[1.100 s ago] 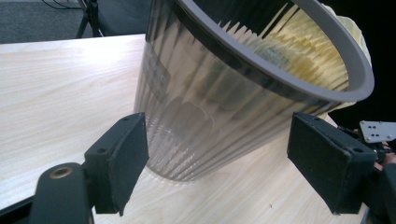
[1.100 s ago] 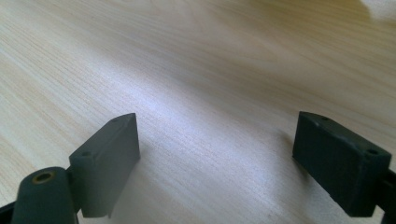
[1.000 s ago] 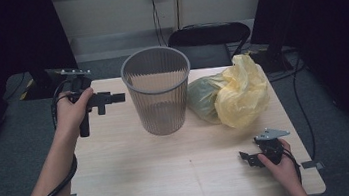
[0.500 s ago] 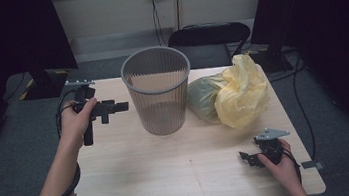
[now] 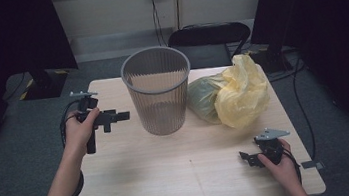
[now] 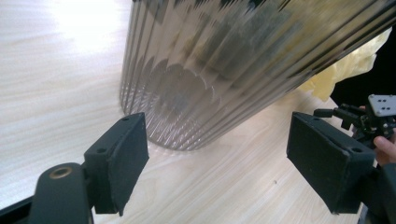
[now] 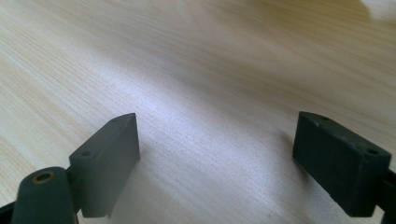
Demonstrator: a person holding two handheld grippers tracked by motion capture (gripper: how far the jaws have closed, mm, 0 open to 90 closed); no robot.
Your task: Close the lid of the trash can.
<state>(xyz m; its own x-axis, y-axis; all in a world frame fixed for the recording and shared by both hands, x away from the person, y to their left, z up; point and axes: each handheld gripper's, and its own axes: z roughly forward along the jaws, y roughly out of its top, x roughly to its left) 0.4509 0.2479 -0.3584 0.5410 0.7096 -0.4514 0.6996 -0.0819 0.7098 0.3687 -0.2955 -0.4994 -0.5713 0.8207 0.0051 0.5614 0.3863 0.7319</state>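
Near the middle of the pale wooden worktop (image 5: 172, 174) stands the grey ribbed plastic wastebasket (image 5: 158, 91), upright and empty, with a crumpled yellow plastic bag (image 5: 241, 91) just beside it. The left gripper (image 5: 117, 117) hangs beside its wall, jaws spread with nothing between them; the right gripper (image 5: 248, 158) rests on the worktop, jaws likewise spread. The basket looks light, thin-walled and a little springy, so the rim seems the surest place to pinch.

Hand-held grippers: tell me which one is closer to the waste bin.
The left hand-held gripper, held beside the grey ribbed waste bin with jaws open toward it. The right hand-held gripper rests low at the table's near right corner.
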